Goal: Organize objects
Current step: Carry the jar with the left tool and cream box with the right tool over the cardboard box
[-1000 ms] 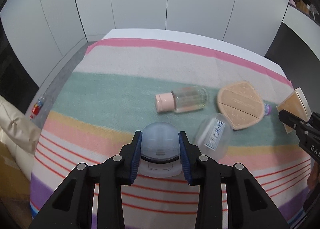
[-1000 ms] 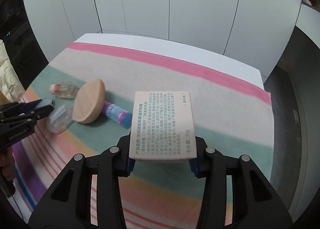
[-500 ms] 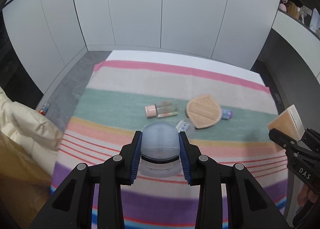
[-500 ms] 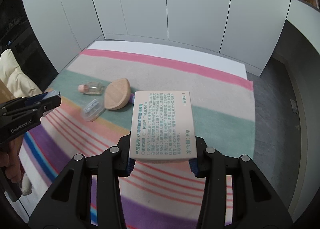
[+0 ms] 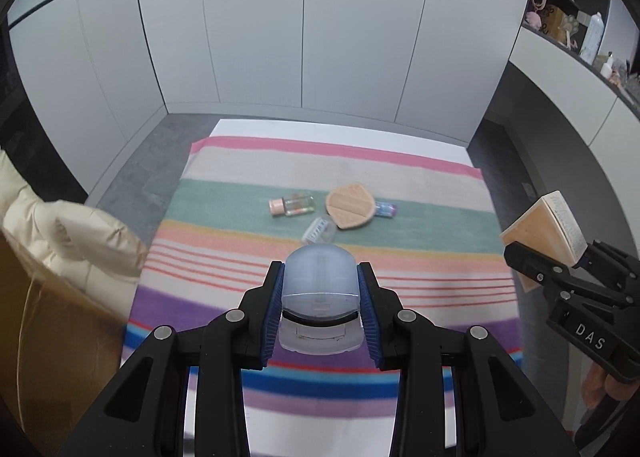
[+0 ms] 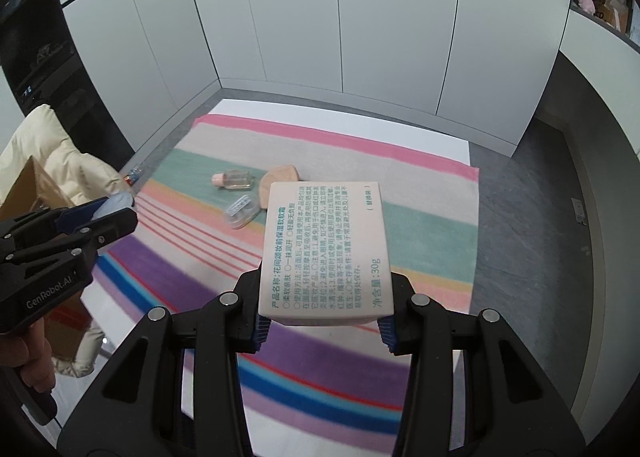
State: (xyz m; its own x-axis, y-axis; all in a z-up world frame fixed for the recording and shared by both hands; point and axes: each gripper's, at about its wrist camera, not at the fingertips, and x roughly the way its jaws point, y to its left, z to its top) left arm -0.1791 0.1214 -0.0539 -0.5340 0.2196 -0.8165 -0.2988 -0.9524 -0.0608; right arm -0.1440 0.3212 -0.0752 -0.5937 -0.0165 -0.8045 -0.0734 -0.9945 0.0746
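Surface (image 5: 256,161): white top, mostly covered by a striped cloth (image 5: 420,185) in pink, beige, green, peach, purple and blue bands. Room: white panelled wall (image 5: 304,37) at 12 o'clock, grey floor (image 5: 132,169) around the surface, a shelf with small items (image 5: 576,29) at 2 o'clock, a cream padded jacket (image 5: 76,233) over a brown cardboard box (image 5: 44,321) at 9 o'clock.

On the green band, near centre: clear bottle with pink cap (image 5: 292,206) lying on its side; tan compact (image 5: 350,206) just beside it toward 3 o'clock, partly covering a purple-capped tube (image 5: 385,210); small clear case (image 5: 319,231) at 6 o'clock of these, touching or nearly touching the compact.

Left tool (image 5: 320,293): clamped on a translucent blue case (image 5: 319,281), held above the striped cloth's near bands.

Right tool (image 6: 324,325): gripping a pale printed box (image 6: 324,249), text side up, held clear of the cloth; it hides part of the tan compact in the right wrist view. A hand (image 6: 28,357) shows under the left tool at 8 o'clock there
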